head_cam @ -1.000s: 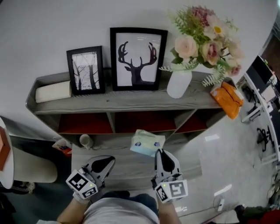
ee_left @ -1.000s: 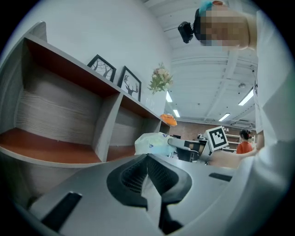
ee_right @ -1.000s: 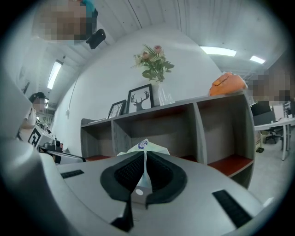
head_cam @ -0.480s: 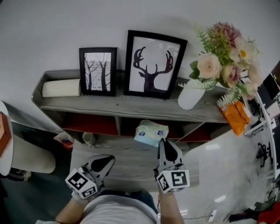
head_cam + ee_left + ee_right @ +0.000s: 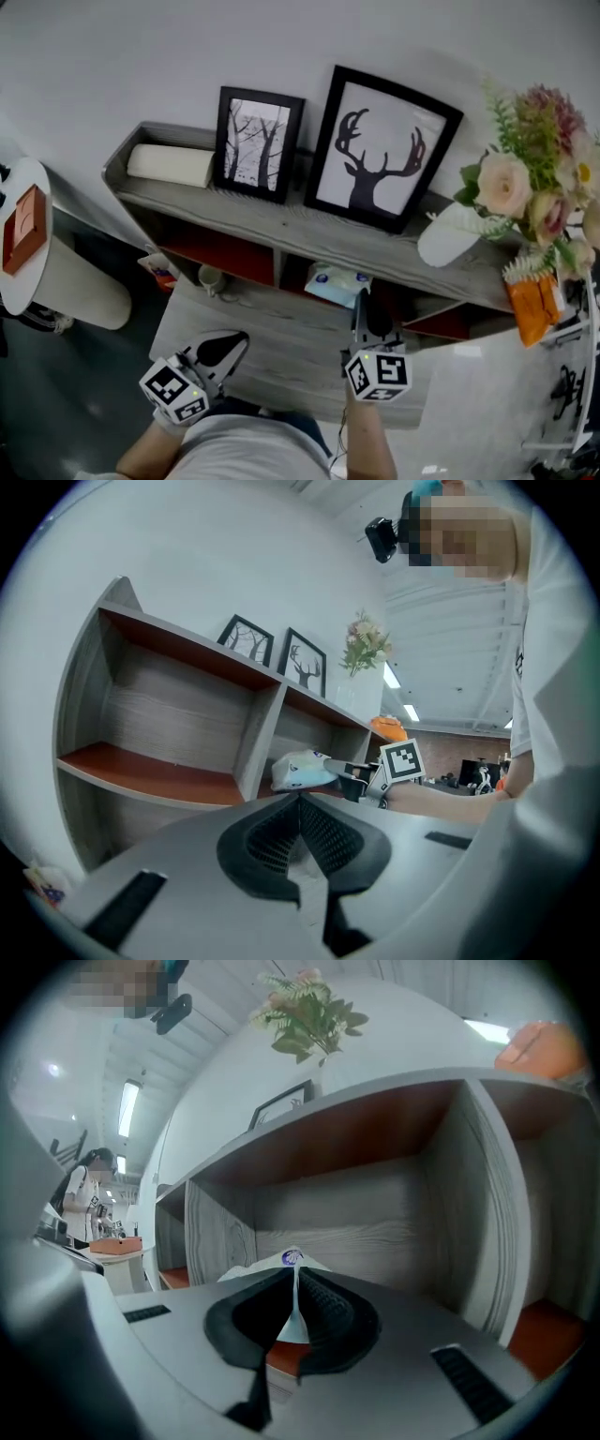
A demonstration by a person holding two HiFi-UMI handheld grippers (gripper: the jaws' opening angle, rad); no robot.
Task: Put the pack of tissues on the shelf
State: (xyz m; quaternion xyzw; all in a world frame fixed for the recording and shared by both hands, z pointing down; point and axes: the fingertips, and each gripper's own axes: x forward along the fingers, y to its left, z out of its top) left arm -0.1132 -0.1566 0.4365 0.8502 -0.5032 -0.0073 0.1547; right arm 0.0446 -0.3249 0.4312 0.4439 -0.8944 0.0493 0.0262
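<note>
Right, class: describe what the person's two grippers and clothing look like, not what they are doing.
Both the left gripper and the right gripper have grey, wedge-shaped bodies with black ribbed pads that taper to a point. Each carries a white cube at its rear, printed with black square markers. The person wears a light short-sleeved top.

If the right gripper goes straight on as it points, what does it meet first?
Probably the shelf compartment's back wall; the way there looks free for the right gripper and its pack of tissues.
</note>
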